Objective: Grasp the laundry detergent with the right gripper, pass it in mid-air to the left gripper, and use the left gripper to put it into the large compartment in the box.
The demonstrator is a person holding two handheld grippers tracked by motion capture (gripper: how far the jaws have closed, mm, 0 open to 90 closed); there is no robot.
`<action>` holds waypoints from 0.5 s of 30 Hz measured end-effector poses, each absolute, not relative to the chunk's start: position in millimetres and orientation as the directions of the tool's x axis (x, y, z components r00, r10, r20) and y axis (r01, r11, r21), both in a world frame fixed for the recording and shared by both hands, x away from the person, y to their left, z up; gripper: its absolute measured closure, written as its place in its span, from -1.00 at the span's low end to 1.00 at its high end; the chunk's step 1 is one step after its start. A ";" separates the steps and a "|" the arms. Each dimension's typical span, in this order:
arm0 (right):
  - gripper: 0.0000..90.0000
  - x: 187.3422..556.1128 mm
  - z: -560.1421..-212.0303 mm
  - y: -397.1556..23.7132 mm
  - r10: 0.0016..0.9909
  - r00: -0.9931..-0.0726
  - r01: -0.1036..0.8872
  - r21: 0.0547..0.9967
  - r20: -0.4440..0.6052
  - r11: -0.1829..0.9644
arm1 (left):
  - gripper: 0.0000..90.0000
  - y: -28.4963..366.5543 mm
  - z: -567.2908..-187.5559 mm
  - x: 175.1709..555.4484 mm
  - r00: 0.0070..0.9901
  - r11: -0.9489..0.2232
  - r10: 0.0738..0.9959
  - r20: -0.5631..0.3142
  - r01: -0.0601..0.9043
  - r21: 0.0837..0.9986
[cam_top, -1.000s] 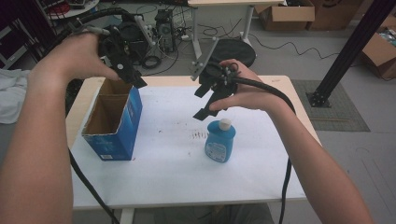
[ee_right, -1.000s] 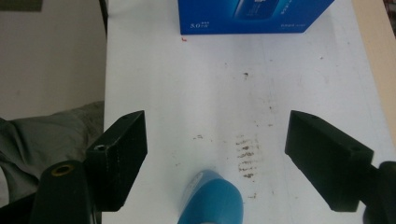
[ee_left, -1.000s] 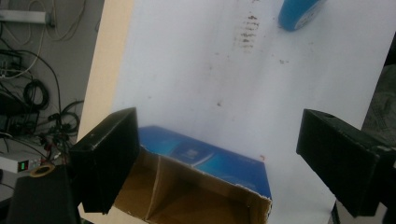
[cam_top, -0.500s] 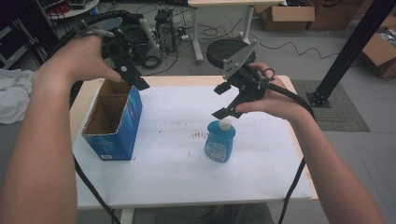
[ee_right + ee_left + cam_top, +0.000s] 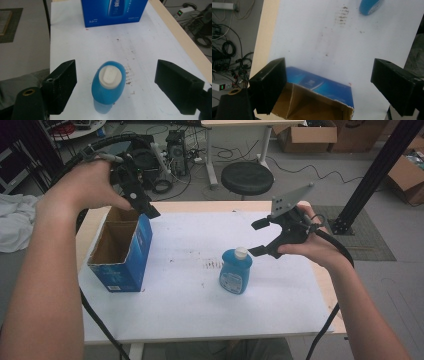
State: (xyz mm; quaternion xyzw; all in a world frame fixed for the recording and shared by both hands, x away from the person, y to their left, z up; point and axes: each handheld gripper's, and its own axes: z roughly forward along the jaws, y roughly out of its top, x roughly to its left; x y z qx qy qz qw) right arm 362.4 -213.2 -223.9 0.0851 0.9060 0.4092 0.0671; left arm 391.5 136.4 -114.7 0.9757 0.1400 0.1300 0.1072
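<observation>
The blue bottle (image 5: 235, 271) with a white cap stands upright on the white tabletop (image 5: 190, 305), well to the right of an open blue cardboard box (image 5: 120, 251). The right tool (image 5: 258, 238) hangs just above and beside the cap; its jaws have just been opening and stand wide apart, and from its own view the bottle (image 5: 108, 86) sits between them, untouched by either. The left tool (image 5: 145, 210) hovers over the far edge of the box (image 5: 317, 100), jaws also spread wide with nothing gripped. Faint brown smudges (image 5: 214, 264) mark the tabletop near the bottle.
</observation>
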 end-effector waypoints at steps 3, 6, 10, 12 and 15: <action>-0.59 361.6 -230.9 -220.2 0.229 -0.972 0.112 0.757 -0.051 0.644 | -0.68 135.7 -116.3 391.8 0.928 -0.940 0.299 0.221 0.246 0.238; -0.59 360.0 -237.3 -226.1 0.241 -0.970 0.124 0.759 -0.044 0.639 | -0.68 135.4 -117.7 392.0 0.928 -0.939 0.301 0.221 0.247 0.240; -0.60 358.6 -247.5 -232.0 0.251 -0.967 0.139 0.751 -0.037 0.646 | -0.68 134.9 -118.8 392.0 0.930 -0.939 0.300 0.214 0.248 0.240; -0.60 357.8 -253.5 -234.3 0.256 -0.966 0.150 0.748 -0.028 0.647 | -0.68 134.5 -119.5 392.0 0.929 -0.938 0.302 0.216 0.250 0.239; -0.60 356.4 -262.8 -235.8 0.262 -0.965 0.159 0.739 -0.025 0.655 | -0.68 133.7 -120.3 391.9 0.929 -0.939 0.301 0.214 0.249 0.238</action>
